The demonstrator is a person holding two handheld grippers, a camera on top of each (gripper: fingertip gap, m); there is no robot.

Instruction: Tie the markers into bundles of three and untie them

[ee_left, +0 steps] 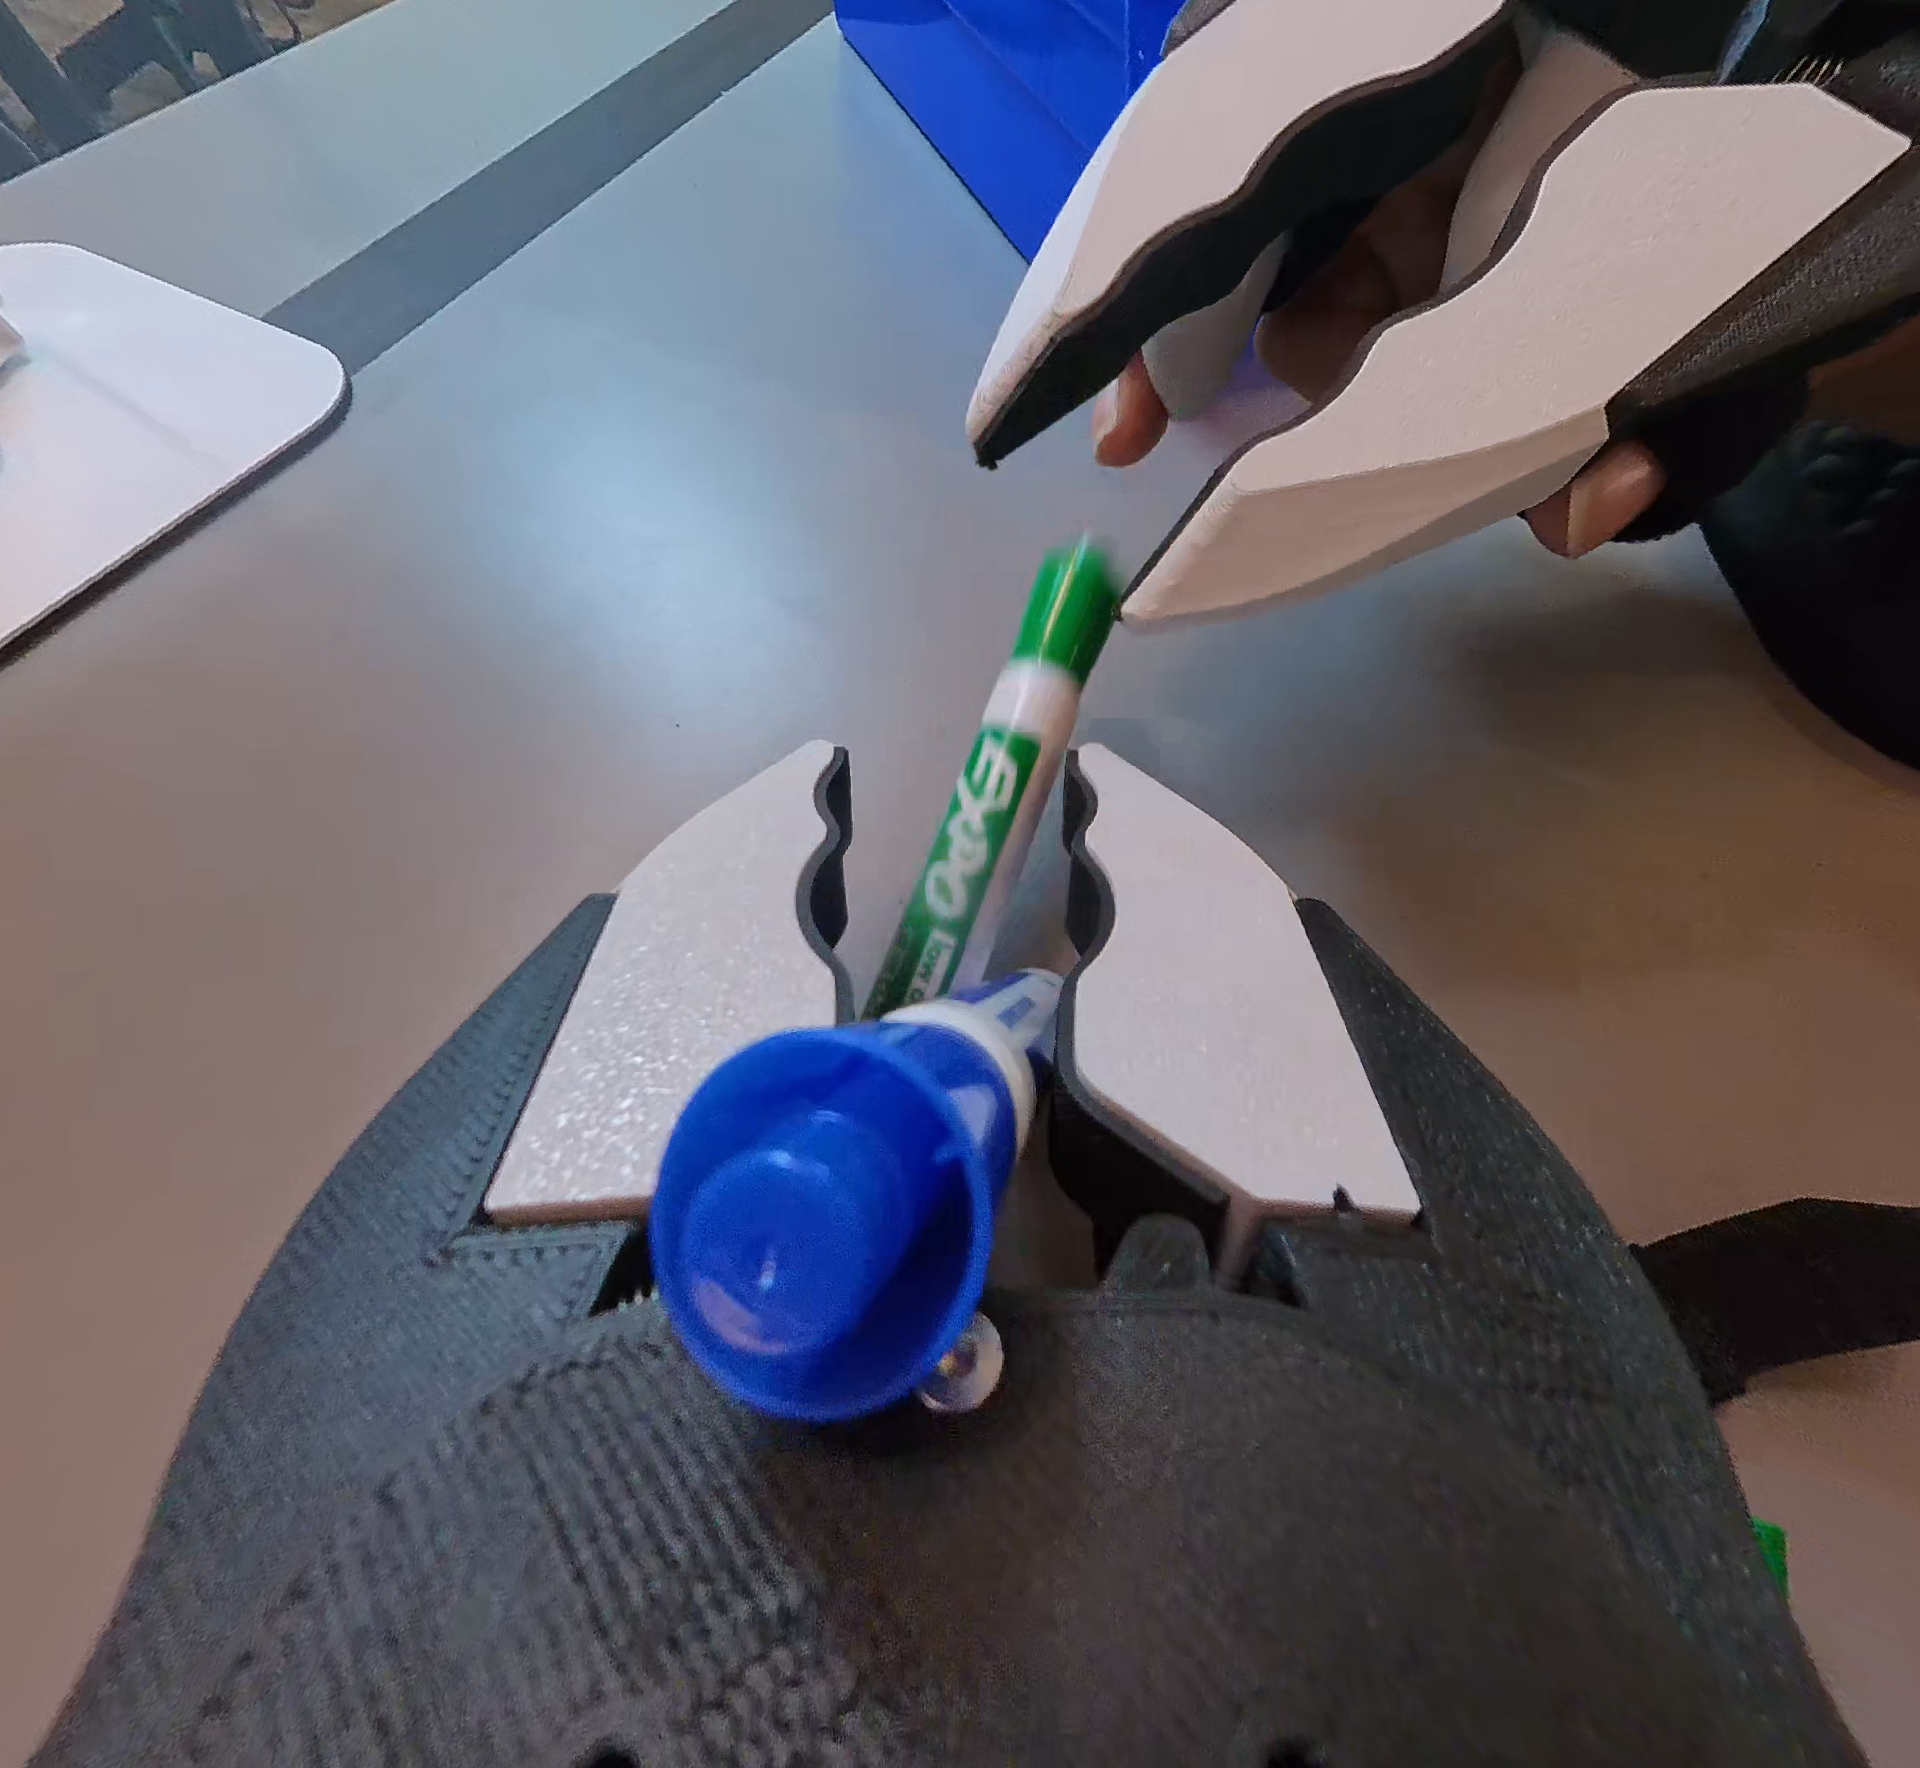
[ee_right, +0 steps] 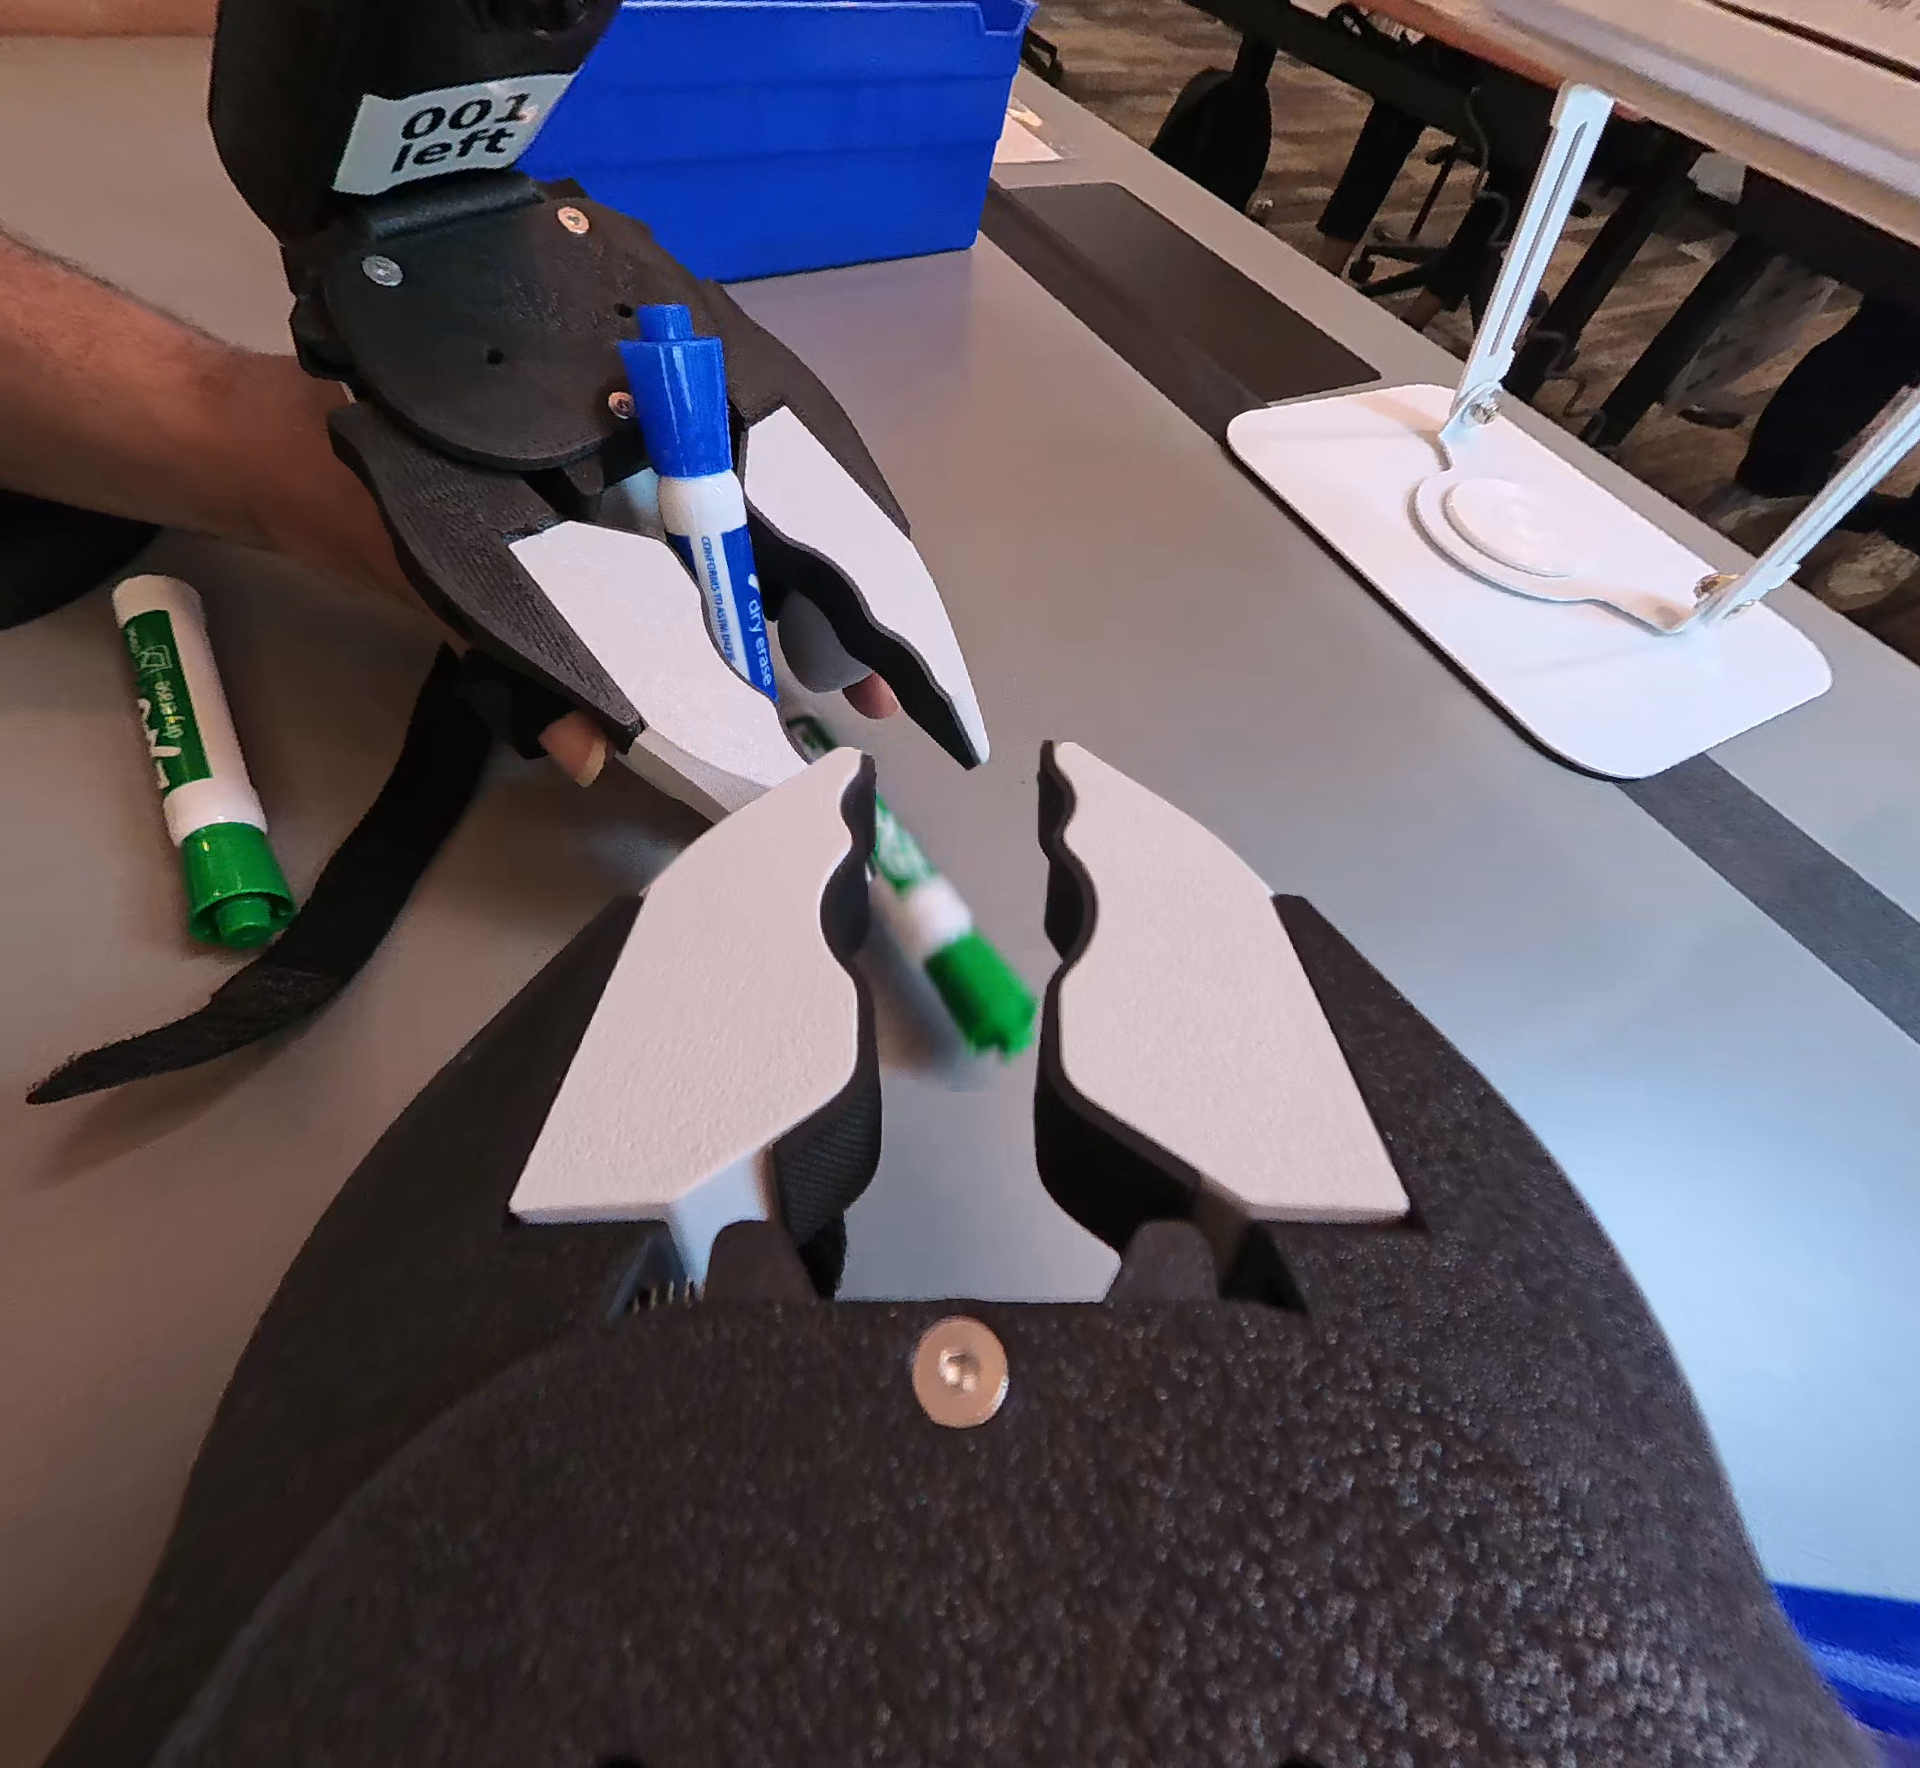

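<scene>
Your left tool (ee_left: pixel 956 762) holds a blue-capped white marker (ee_left: pixel 831 1230) and a green-capped white marker (ee_left: pixel 997 835) loosely. Right tool (ee_right: pixel 951 762) gapes wide around the green cap; close squarely there. Another green marker (ee_right: pixel 192 762) lies on the grey tabletop (ee_right: pixel 1247 679).

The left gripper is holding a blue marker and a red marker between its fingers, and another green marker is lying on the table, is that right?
Not quite. The left gripper holds a blue marker and a green marker, not red, as the left wrist view shows. Another green marker does lie on the table.
</scene>
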